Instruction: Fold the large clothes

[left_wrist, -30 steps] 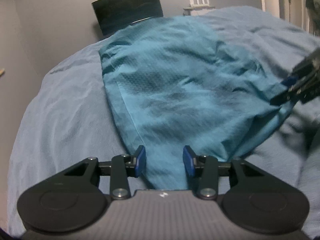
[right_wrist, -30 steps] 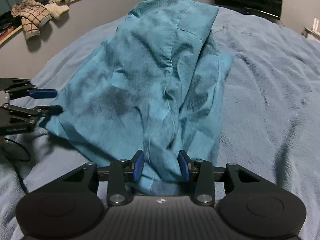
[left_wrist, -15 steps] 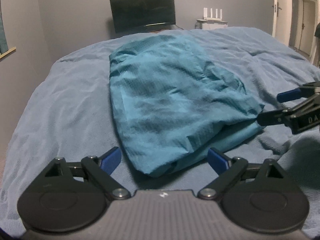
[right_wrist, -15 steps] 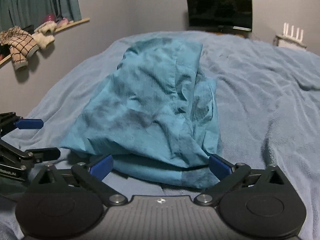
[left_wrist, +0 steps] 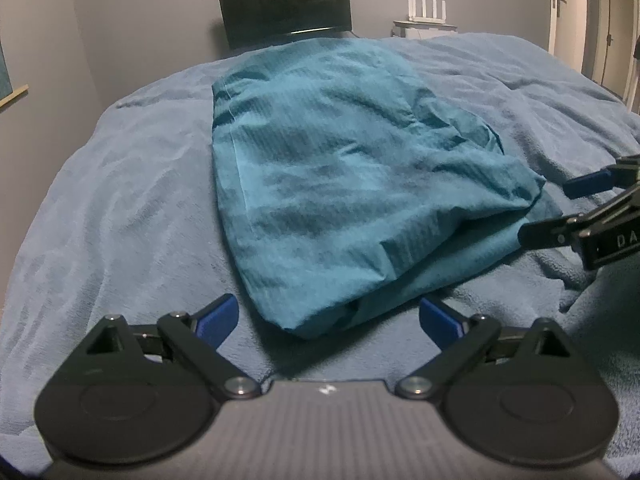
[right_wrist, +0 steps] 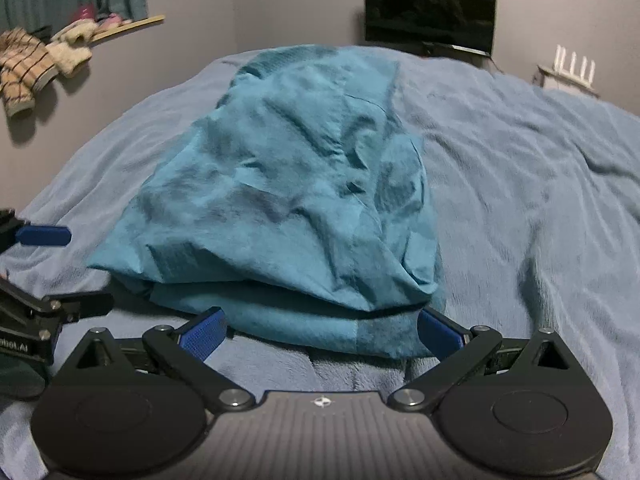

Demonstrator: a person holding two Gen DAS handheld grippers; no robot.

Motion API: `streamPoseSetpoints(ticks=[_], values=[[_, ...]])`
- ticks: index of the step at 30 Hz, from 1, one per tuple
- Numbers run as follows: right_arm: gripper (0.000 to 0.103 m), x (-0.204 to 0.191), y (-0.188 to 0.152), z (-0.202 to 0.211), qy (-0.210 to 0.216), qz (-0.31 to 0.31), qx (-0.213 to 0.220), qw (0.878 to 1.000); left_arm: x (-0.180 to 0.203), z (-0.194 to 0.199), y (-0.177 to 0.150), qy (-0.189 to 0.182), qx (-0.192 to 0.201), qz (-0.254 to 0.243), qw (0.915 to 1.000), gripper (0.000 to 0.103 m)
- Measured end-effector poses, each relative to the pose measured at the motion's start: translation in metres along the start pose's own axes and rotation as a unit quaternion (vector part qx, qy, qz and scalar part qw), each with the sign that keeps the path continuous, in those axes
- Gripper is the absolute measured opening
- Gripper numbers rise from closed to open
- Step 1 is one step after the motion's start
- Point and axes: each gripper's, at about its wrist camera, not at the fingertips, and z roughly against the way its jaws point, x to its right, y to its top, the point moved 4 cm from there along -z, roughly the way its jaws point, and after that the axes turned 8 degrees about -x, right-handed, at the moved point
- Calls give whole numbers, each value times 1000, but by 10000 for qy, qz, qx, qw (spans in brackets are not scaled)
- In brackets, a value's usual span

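Both tools stand wide open and empty: left tool point(left_wrist: 327, 318) and right tool point(right_wrist: 320, 332) sit just short of the near edge of the teal garment point(left_wrist: 352, 184), one toward each near corner. Left jaws have just been opening, nothing between them. Garment lies doubled over on the bed point(left_wrist: 120, 200), upper layer resting on lower, apparently released to settle. Fold judged laid; surface remains creased, smoothing likely needed.

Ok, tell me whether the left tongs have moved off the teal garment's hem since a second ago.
Yes. The left tongs have just opened and backed toward the camera; the teal garment now lies free on the blue blanket.
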Motion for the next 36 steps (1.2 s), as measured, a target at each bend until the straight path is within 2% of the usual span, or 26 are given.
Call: streamPoseSetpoints(ticks=[36], values=[[103, -3, -2, -2, -15, 91, -26, 10000, 1, 0, 2, 2, 46, 113, 9999, 98]])
